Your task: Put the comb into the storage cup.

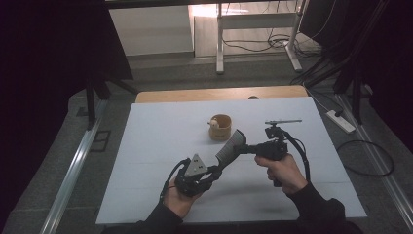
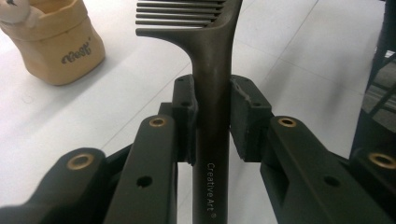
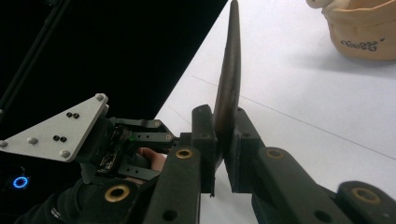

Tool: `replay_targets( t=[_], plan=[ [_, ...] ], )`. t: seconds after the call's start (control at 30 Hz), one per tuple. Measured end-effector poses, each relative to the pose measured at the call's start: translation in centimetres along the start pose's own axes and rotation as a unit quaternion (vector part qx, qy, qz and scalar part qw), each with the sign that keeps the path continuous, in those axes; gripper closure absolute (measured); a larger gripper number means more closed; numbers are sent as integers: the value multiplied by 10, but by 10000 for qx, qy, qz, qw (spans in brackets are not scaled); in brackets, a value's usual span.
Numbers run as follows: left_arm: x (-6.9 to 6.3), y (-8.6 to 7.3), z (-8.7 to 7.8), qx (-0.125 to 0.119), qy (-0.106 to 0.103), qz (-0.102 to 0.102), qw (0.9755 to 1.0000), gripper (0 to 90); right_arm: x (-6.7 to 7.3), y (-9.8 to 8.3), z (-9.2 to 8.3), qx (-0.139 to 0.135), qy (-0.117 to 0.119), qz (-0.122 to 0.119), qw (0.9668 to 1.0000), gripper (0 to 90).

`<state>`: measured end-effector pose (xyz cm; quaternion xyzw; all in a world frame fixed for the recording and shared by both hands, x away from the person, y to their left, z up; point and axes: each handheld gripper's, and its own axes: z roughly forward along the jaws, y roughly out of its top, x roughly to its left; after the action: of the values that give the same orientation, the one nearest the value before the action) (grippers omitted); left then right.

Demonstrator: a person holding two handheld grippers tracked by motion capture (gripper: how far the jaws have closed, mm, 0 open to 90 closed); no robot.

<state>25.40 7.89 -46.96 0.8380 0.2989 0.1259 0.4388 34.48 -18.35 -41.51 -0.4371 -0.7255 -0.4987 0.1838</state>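
We see the dark comb [image 1: 230, 147] held above the white surface [image 1: 146, 146] between both claws: the left claw [image 2: 212, 116] grips its handle, the right claw [image 3: 225, 140] is clamped on its toothed head. A tan cup [image 1: 220, 127] stands just beyond.

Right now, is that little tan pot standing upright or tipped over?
Upright. The tan pot stands on its base on the white table, open mouth facing up; the left gripper view shows its base flat.

Black grippers with brass-ringed fingers [image 2: 187, 116], trailing cables; person wears dark sleeves [image 1: 316, 207].
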Motion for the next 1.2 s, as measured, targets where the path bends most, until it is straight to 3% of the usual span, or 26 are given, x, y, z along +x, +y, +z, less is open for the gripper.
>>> replay_targets(
  t=[0.17, 0.4, 0.7, 1.2],
  plan=[
    [3, 1, -1, -45, -146, -137, 9998, 668, 1, 0, 0, -31, 9, 12, 10000, 843],
    [6, 3, -5, -50, -77, -193, 9998, 399, 2, 0, -2, -64, -42, -102, 9999, 842],
    [14, 1, -4, 142, -335, -452, 9983, 154, 5, 0, -4, -149, -104, -279, 9994, 842],
    [24, -9, -9, 354, -675, -651, 9950, 24, 7, 4, -11, -306, -140, -490, 9982, 842]
  ],
)
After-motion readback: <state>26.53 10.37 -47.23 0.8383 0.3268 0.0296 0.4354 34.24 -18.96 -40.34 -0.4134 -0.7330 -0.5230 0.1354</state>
